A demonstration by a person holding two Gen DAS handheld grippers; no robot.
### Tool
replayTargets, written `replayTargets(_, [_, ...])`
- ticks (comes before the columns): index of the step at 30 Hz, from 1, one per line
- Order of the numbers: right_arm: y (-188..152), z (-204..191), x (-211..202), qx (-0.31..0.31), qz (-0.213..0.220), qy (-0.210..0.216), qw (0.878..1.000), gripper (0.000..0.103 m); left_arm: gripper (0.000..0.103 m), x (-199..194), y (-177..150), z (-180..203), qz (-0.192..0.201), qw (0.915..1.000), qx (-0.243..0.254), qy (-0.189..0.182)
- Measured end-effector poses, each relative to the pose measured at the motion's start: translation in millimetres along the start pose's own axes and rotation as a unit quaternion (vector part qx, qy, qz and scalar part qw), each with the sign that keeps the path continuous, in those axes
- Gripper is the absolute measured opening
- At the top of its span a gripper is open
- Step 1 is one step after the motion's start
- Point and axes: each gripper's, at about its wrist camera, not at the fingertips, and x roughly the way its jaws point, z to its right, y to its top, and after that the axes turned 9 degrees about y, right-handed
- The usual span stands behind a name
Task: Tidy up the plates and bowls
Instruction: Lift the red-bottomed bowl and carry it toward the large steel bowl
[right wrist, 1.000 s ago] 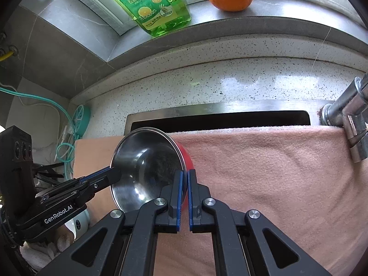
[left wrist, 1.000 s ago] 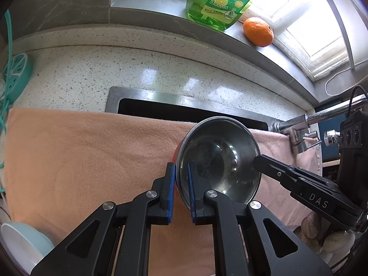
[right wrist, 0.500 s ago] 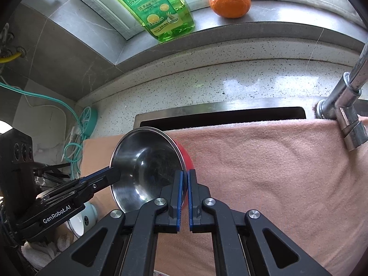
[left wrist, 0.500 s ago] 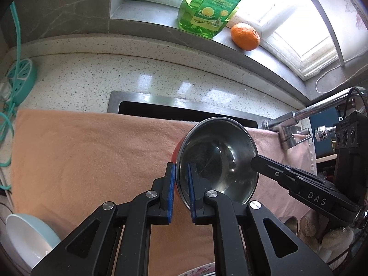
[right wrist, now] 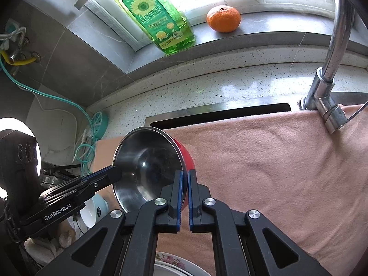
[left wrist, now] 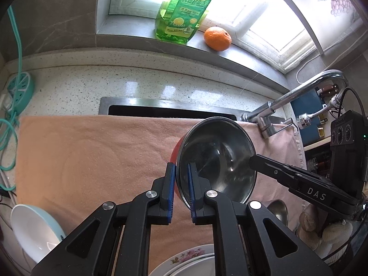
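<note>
A steel bowl (left wrist: 218,156) with a red outside hangs tilted above the pink towel (left wrist: 92,161), held from two sides. My left gripper (left wrist: 180,172) is shut on its near-left rim, one pad inside and one on the red wall. In the right wrist view the same bowl (right wrist: 147,161) has my right gripper (right wrist: 185,177) shut on its right rim. Each gripper shows in the other's view, clamped on the opposite rim: the right gripper (left wrist: 253,161) and the left gripper (right wrist: 115,174). Below lie a floral plate (left wrist: 191,260) and a pale blue bowl (left wrist: 34,230).
The towel (right wrist: 276,172) covers most of the sink, leaving a dark slot at the back. A chrome faucet (right wrist: 329,80) rises at the right. A green detergent bottle (right wrist: 158,16) and an orange (right wrist: 223,18) stand on the sill. Teal cables and a socket (left wrist: 19,87) lie at the left.
Both grippers have risen together with the steel bowl still clamped between them. The towel and sink look farther away, and the floral plate and pale blue bowl have come into view below.
</note>
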Motion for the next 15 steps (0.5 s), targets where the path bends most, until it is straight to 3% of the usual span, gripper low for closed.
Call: replayTargets(15, [-36.5,4.7,-49.0,0.019,0.034,-0.008,0.999,0.004,0.009,-21.3,-19.0,28.2,-0.004,0.9982,0.042,-0.043])
